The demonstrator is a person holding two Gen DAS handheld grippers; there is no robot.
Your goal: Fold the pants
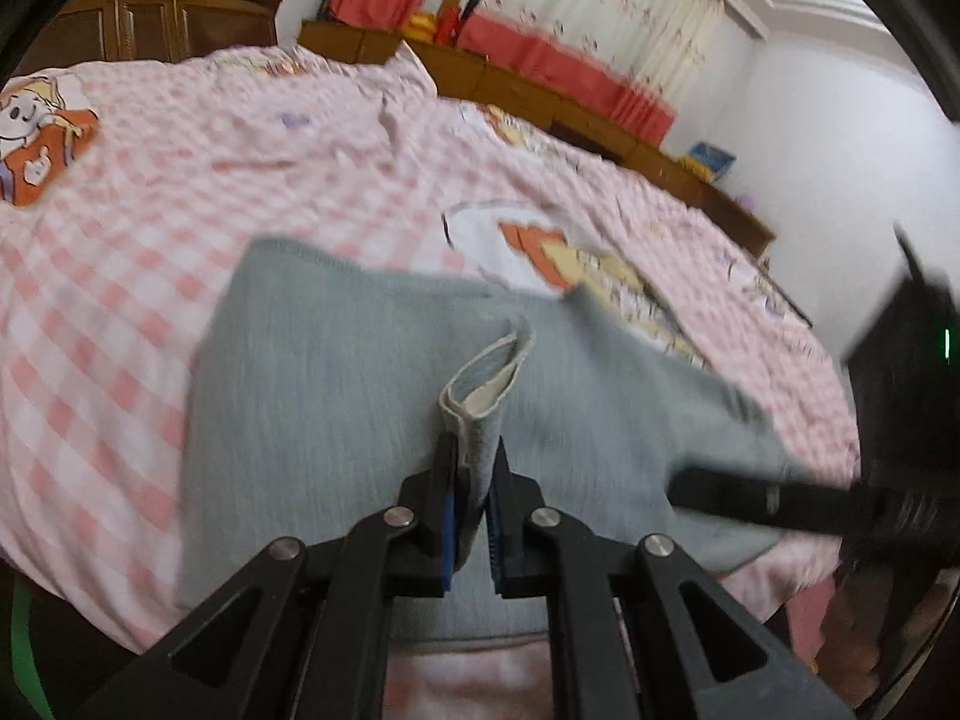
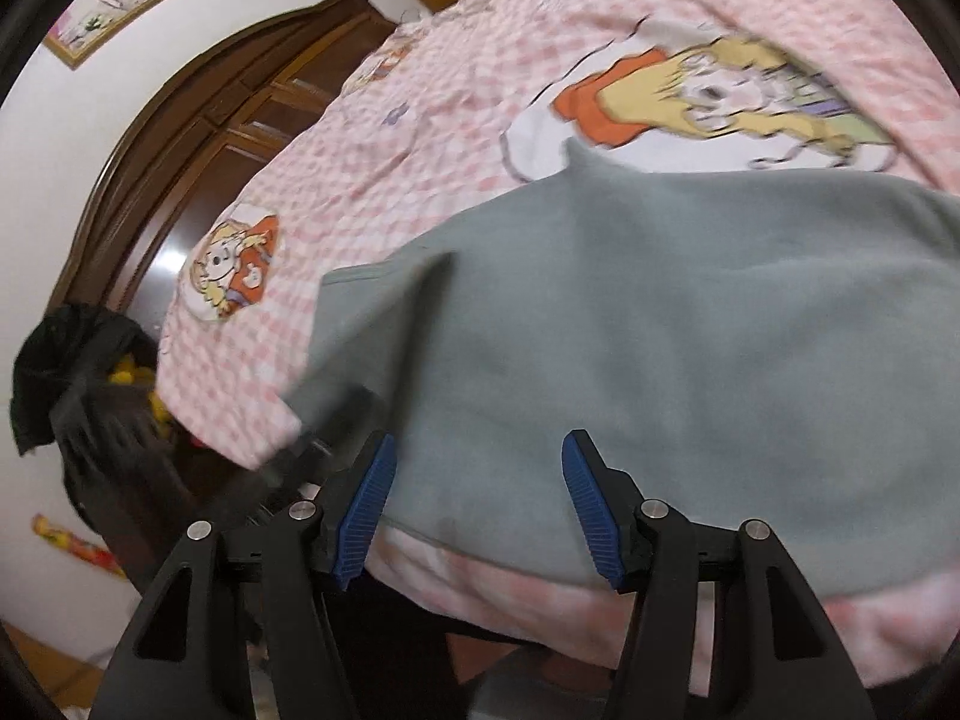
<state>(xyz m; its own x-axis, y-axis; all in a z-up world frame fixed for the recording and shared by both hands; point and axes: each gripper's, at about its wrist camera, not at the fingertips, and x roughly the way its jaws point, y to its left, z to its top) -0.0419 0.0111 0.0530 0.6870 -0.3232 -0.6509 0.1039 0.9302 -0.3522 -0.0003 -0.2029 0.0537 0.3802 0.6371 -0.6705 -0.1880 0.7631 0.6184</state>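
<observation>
Grey-green pants (image 1: 336, 372) lie spread on a bed with a pink checked sheet (image 1: 180, 180). My left gripper (image 1: 474, 480) is shut on a hemmed edge of the pants, and the pinched fabric stands up as a small fold (image 1: 486, 384) between the blue pads. The right gripper's dark body (image 1: 840, 504) shows blurred at that view's right side. In the right wrist view the pants (image 2: 660, 312) fill the middle, and my right gripper (image 2: 480, 468) hangs open just above their near edge with nothing between its fingers.
A dark wooden wardrobe (image 2: 198, 138) stands beyond the bed's left side. A low wooden bench (image 1: 540, 102) runs under red-and-white curtains (image 1: 570, 18). A dark bag with yellow items (image 2: 96, 384) sits on the floor by the bed corner.
</observation>
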